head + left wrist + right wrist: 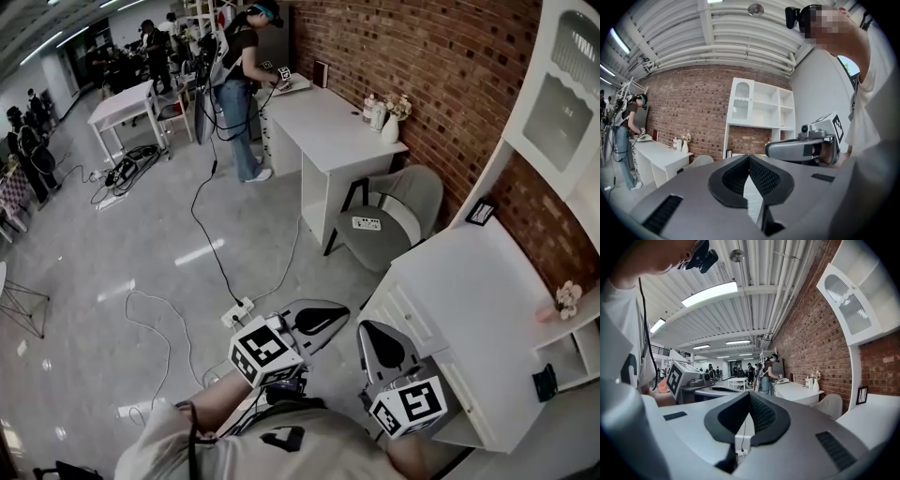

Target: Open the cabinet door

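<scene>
Workshop room: glossy grey floor (112, 281), red brick wall (422, 56) down the right side, ribbed white ceiling (740, 310) overhead. White power strip (237, 312) and black cables (202, 225) lie on the floor ahead of the grippers. White desk (328, 127) stands against the brick, with a white vase of flowers (391, 127) at its wall-side edge and a grey shell chair (403, 202) just beside it. A person (242, 84) works at the desk's far end, and more people are further back.

Task thing: white cabinet unit (760, 125) against the brick, on the right. Its upper white arched-window door (560, 98) is closed. So are the white panelled lower fronts (412, 323) under the white counter top (469, 277). Small black picture frame (481, 213) sits at the counter's back left corner. Can't tell which door is meant, and no handle is resolvable.

Left gripper (333, 317): jaws together, nothing between. Right gripper (372, 336): jaws together, empty, near the lower fronts with its tips over open floor. Both run roughly level and point along the cabinet front, not at it.

My read on the step: approach only, door untouched. The next move means turning toward the chosen door, spreading one gripper's jaws, catching the handle or free edge, then pulling along the hinge arc. The upper door sits high, so it would need a reach up.
</scene>
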Motion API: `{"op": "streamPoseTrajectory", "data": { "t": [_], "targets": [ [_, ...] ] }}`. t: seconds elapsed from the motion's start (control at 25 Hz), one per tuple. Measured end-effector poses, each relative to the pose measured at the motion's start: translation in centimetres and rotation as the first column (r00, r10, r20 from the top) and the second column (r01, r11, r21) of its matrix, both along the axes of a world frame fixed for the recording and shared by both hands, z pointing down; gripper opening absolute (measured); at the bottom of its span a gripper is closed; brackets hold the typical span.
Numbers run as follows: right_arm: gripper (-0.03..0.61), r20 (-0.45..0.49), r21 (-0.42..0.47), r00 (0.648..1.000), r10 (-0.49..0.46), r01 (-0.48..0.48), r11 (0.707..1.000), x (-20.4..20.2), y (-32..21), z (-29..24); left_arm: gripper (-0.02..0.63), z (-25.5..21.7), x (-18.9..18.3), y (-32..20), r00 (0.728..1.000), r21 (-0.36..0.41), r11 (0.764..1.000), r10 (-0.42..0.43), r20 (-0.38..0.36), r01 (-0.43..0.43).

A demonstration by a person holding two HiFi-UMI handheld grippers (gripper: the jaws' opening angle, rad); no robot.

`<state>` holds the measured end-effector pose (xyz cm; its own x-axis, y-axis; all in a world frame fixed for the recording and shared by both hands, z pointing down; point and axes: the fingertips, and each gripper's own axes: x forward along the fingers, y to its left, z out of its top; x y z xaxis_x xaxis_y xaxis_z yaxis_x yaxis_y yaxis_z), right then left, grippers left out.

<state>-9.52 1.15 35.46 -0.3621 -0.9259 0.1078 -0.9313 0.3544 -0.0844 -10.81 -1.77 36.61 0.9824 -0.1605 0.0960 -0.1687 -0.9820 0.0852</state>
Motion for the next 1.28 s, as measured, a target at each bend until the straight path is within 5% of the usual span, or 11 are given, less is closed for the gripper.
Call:
{"op": "streamPoseTrajectory", "data": {
  "t": [0.6,1.28],
  "targets": [
    [0.026,0.012,-0.01,0.999,-0.045,0.045,0.999,2.1,-2.6,0.2,0.017,0.3,2.4,-2.3,0.999,-0.006,0.999,-0.044,0.007,0.044],
    [0.026,0.047,-0.013,0.998,-0.044,0.045,0.999,10.9,-1.1,0.6,0.017,0.1,11.2,-0.5,0.998,0.018,0.999,-0.035,0.047,0.034]
  ]
}}
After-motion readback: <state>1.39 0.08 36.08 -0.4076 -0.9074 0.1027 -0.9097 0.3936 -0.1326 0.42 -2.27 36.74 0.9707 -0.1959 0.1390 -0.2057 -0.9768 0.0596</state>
